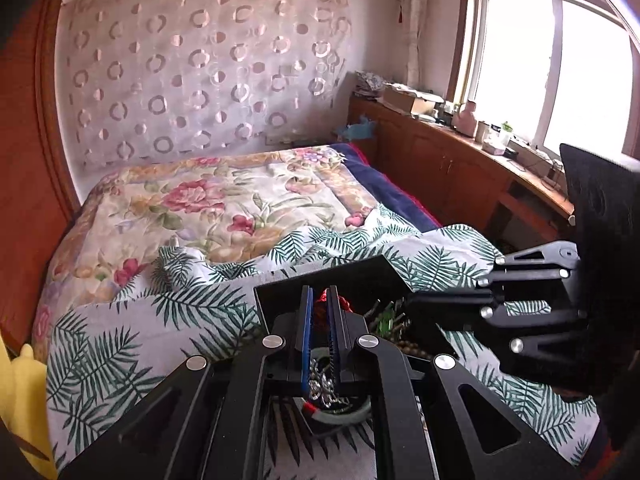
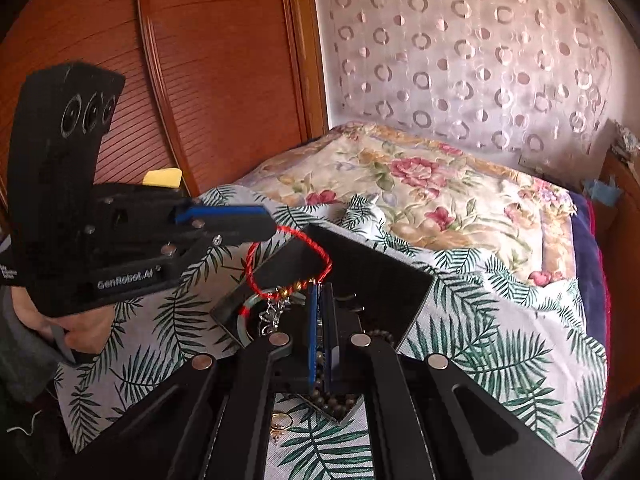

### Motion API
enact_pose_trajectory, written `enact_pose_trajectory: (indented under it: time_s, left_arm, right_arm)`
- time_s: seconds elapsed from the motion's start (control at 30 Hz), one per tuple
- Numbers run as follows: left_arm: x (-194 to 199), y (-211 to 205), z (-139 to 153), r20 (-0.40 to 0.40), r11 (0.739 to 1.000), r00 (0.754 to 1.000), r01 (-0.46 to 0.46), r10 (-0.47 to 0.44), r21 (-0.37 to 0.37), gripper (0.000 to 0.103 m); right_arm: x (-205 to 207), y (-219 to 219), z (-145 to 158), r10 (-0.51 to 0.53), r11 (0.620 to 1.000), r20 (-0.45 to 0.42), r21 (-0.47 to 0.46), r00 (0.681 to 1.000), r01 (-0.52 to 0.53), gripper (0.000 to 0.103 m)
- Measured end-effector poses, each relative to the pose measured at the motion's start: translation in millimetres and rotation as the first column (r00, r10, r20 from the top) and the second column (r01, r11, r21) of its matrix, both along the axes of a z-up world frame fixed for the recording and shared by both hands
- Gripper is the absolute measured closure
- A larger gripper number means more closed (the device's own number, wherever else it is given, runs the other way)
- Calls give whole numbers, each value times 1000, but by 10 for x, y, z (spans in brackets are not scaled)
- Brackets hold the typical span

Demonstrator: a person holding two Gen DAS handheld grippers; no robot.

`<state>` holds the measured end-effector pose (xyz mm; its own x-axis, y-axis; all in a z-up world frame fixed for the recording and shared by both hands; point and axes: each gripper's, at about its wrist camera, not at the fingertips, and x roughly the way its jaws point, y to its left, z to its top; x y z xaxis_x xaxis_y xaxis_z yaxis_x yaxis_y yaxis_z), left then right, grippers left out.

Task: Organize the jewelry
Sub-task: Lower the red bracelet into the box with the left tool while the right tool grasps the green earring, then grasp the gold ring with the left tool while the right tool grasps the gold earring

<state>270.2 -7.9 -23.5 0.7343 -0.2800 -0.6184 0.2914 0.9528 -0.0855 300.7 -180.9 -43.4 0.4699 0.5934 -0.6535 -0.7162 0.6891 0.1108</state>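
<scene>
Spread over a bed, the white cloth printed with green palm leaves gives a soft bed for the open black jewelry box, so loose pieces stay put. From it the twisted red cord bracelet with small gold beads rises, its far end pinched in the closed left gripper, presumably to free it from the silver chain below. Nearer, the right gripper is shut on a strand of dark brown wooden beads over the box, perhaps holding it clear.
</scene>
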Motion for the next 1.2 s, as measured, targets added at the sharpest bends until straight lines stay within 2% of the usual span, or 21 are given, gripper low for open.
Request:
enact_pose_trajectory:
  time_s: [0.4, 0.47, 0.5, 0.53, 0.67, 0.73, 0.8, 0.87, 0.93, 1.0, 1.13, 1.2]
  left_arm:
    - [294, -10, -73, -19, 1000, 1000, -6, 6, 17, 97]
    - [309, -22, -85, -17, 1000, 1000, -8, 8, 22, 97]
    - [315, -28, -92, -20, 1000, 1000, -5, 6, 23, 97]
    - [323, -30, -93, -22, 1000, 1000, -4, 4, 24, 97]
    - [304, -28, -81, -26, 1000, 1000, -3, 4, 30, 96]
    - [257, -10, -80, -33, 1000, 999, 2, -1, 22, 90]
    - [160, 8, -84, -33, 1000, 999, 6, -6, 18, 77]
    - [55, 15, -79, -32, 1000, 999, 11, -11, 13, 69]
    - [-65, 27, -80, -28, 1000, 999, 19, -18, 3, 67]
    - [-155, 38, -85, -28, 1000, 999, 16, -16, -3, 57]
    - [-344, 72, -96, -31, 1000, 999, 16, -17, -19, 52]
    - [-420, 90, -108, -31, 1000, 999, 13, -14, -22, 46]
  right_arm:
    - [59, -19, -143, -19, 1000, -52, 7, 998, 20, 98]
    - [23, -39, -156, -29, 1000, -51, 1, 998, 29, 93]
    - [-4, -54, -158, -35, 999, -48, 0, 998, 35, 83]
    - [-23, -74, -154, -40, 999, -46, 2, 998, 40, 78]
    - [-133, -170, -164, -55, 998, -48, 3, 997, 55, 78]
    - [-227, -229, -188, -68, 998, -49, 0, 996, 68, 78]
    - [-319, -306, -225, -88, 996, -55, -2, 995, 88, 78]
    - [-401, -379, -263, -101, 995, -63, -3, 993, 101, 78]
    - [-524, -422, -310, -105, 994, -66, -10, 992, 105, 78]
    - [-599, -424, -374, -101, 995, -77, -22, 992, 100, 78]
    - [-705, -346, -525, -80, 996, -103, -50, 991, 75, 78]
    - [-728, -276, -608, -69, 996, -116, -66, 991, 61, 78]
